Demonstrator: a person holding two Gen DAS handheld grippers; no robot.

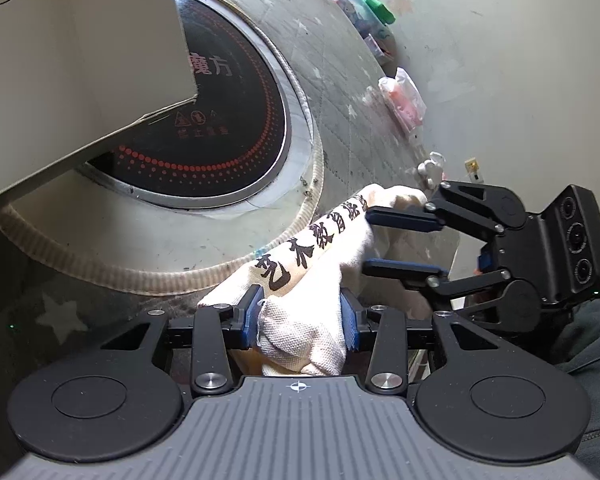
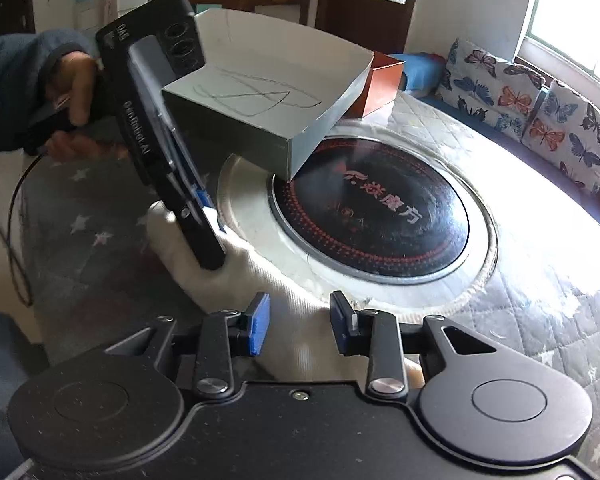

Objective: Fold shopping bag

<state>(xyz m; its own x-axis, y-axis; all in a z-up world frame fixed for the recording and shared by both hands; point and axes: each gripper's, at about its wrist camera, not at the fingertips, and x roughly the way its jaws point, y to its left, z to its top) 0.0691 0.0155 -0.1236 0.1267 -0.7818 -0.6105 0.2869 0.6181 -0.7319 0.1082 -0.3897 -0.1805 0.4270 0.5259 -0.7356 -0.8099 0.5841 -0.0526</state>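
on quilted table point(image 2: 520, 280), grey box point(image 2: 260, 104), bunched shopping bag point(image 1: 300, 280) in left gripper point(image 1: 302, 316)

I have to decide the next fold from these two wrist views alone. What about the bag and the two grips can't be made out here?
- Shopping bag: bunched between the grippers in both views; handles, edges and fold count hidden in its own folds.
- Right gripper: left wrist view leaves unclear whether both pads press the cloth; in its own view cloth fills the gap.
- Left gripper: edge-on in the right wrist view, far finger hidden.
- Grey box: inside unseen, cut off in the left view.
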